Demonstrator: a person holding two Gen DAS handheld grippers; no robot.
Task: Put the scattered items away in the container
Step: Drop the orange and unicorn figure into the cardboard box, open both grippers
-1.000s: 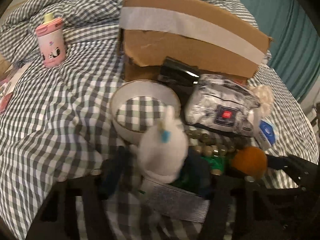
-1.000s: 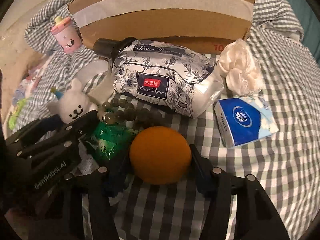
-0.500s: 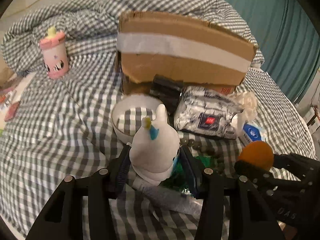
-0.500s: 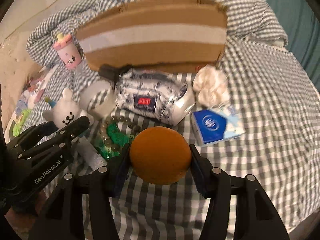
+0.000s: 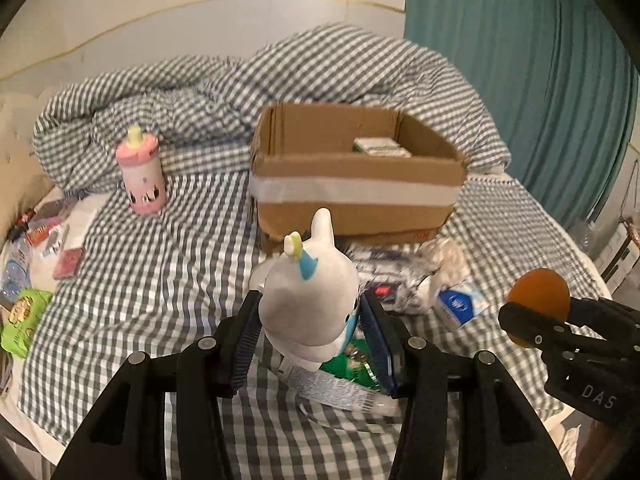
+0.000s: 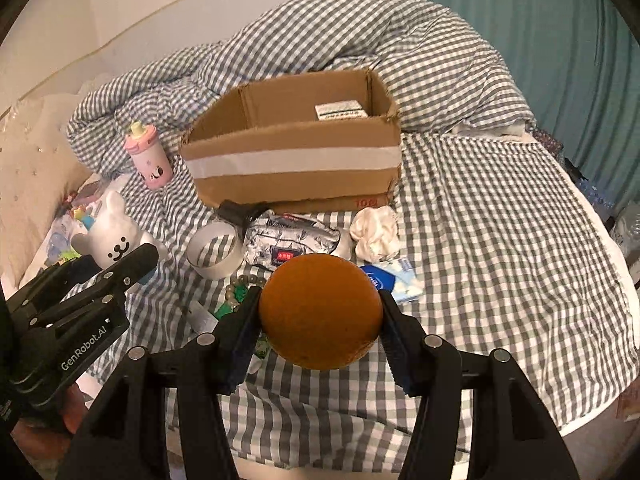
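Observation:
My left gripper (image 5: 310,320) is shut on a white bunny toy (image 5: 310,300), held up above the bed. My right gripper (image 6: 320,316) is shut on an orange (image 6: 319,312), also lifted clear of the bedding. The orange (image 5: 539,292) shows at the right edge of the left wrist view, and the bunny toy (image 6: 114,236) at the left of the right wrist view. Ahead of both stands an open cardboard box (image 6: 296,156) (image 5: 352,192) with a white tape band. A small white packet (image 6: 341,111) lies inside it.
On the checked bedding before the box lie a tissue pack (image 6: 292,246), a tape roll (image 6: 214,252), crumpled white cloth (image 6: 376,232), a blue tissue packet (image 6: 396,280), beads and a green wrapper (image 5: 352,364). A pink bottle (image 5: 141,176) stands left of the box. Small packets (image 5: 24,320) litter the far left.
Both grippers have risen from the bedding with the bunny toy and the orange in them. The box's open top and the packet inside have come into view.

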